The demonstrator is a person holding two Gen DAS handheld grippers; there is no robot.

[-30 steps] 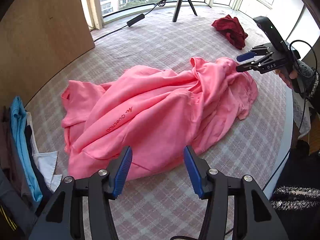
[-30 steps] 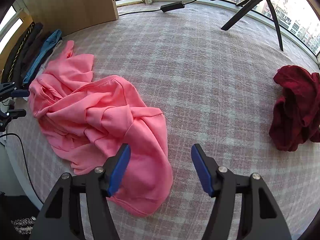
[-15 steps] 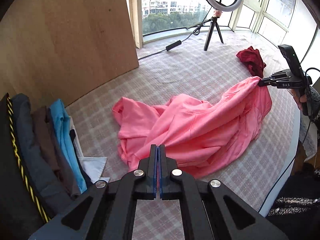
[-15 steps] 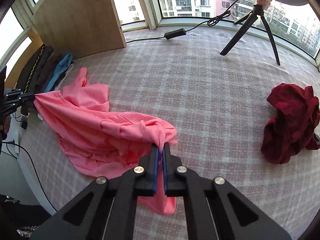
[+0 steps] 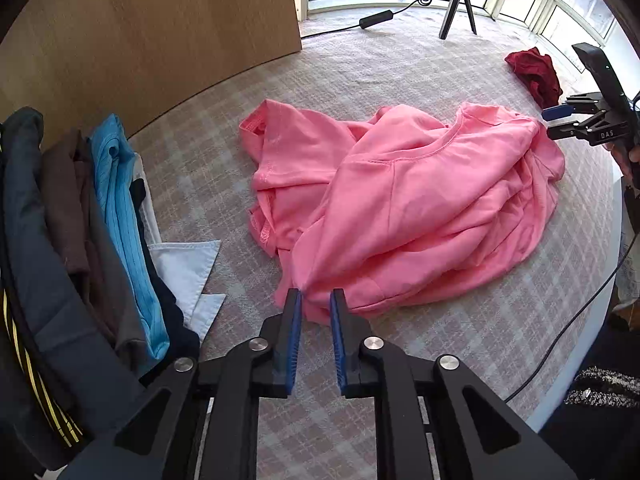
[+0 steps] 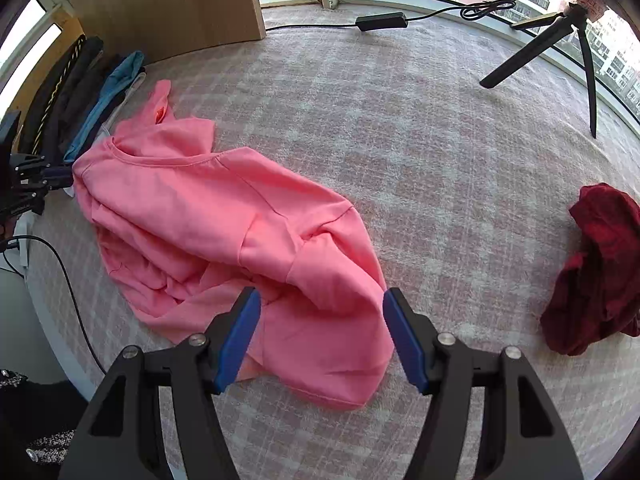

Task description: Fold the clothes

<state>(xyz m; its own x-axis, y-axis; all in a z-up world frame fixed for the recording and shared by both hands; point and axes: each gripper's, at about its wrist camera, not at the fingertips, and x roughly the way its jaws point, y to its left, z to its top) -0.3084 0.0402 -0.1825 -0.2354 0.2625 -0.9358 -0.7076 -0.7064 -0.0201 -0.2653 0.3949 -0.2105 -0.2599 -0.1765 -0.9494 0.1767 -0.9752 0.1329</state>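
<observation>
The pink sweatshirt [image 5: 404,208] lies crumpled on the checked cloth [image 5: 400,72] that covers the table, its long axis running from the left gripper [image 5: 314,304] across to the right gripper [image 6: 322,316]. Its neckline faces up and curves toward the far side of the table, and one sleeve juts out toward the wooden board [image 5: 160,40] at the back.

The left gripper's blue fingers [image 5: 294,332] stand a narrow gap apart at the near edge of the sweatshirt, with a point of pink fabric just at their tips; whether the cloth is between them cannot be told. The right gripper's fingers [image 6: 238,340] are spread wide over the other end of the sweatshirt, holding nothing.

The left wrist view shows a stack of folded clothes [image 5: 100,240] close up, with a blue top, a brown one and a white collar, and the right gripper seen from outside with a hand behind it. The right wrist view shows more of the dark red garment [image 6: 592,264] bunched well apart from the sweatshirt, the tripod [image 6: 560,44] legs by the window, and the sweatshirt's lower hem turned toward the camera
</observation>
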